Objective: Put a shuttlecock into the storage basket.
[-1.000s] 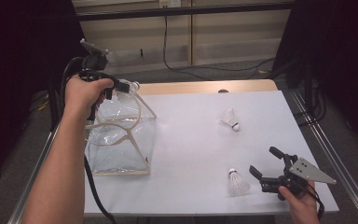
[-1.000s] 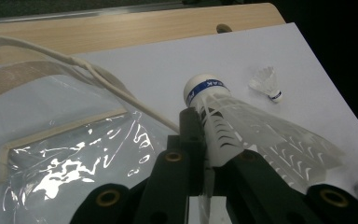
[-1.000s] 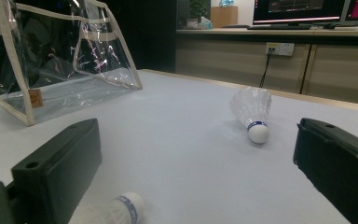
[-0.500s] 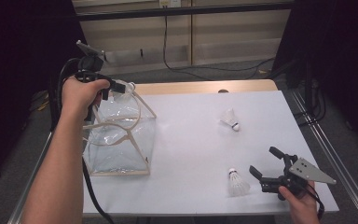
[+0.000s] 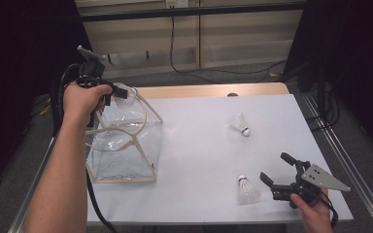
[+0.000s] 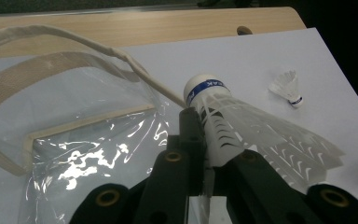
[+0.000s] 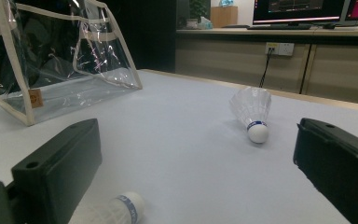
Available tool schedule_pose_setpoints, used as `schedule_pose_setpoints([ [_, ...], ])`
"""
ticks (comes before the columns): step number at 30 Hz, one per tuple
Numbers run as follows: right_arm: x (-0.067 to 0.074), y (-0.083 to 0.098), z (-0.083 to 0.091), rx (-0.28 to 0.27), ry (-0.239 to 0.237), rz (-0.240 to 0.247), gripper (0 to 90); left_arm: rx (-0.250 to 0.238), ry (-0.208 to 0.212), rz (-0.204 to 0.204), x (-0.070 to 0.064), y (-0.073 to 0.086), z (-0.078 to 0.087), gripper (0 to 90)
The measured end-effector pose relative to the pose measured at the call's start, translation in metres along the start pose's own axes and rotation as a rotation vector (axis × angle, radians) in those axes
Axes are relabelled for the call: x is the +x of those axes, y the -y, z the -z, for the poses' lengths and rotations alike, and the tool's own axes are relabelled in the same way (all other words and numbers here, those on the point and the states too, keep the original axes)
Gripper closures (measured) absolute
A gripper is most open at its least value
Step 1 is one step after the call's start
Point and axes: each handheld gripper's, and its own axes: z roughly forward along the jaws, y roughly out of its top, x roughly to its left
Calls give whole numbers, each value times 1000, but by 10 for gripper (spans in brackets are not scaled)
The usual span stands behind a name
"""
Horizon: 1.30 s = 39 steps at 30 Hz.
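Bench [image 5: 194, 145], covered by a white sheet, with a bare wooden strip along its far edge; beyond it a pale panelled wall with trailing cables, and dark surroundings to left and right. In the right gripper view, lit screens stand on a counter in the far background, too distant to read.

Clear bag [image 5: 124, 145] with cream trim and handles, standing at the left of the bench with its mouth up; its contents cannot be made out through the glare on the plastic.

Left gripper [image 5: 119, 92], held above the far rim of the bag. In the high view the person's hand hides its jaws. In the left gripper view they are pinched tight on a held shuttlecock [image 6: 242, 135], cork pointing away, feathers cut off at the lower right.

Right gripper [image 5: 277, 169], at the near right of the bench, jaws spread wide and gripping nothing.

Near shuttlecock [image 5: 246, 190], lying on the sheet just left of the right gripper, partly cut off in the right gripper view.

Far shuttlecock [image 5: 239, 124], lying alone farther back, well apart from both grippers.
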Motion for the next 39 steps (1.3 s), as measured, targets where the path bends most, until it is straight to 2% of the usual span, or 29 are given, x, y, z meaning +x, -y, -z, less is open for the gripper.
schedule_pose_setpoints([
  [8,0,0,0,-2,-2,2,7,0,-13,7,7,2,3,885],
  [18,0,0,0,-1,-1,0,7,2,-32,15,14,3,-2,884],
  [39,0,0,0,0,-2,-1,7,1,-43,34,24,5,-4,881],
])
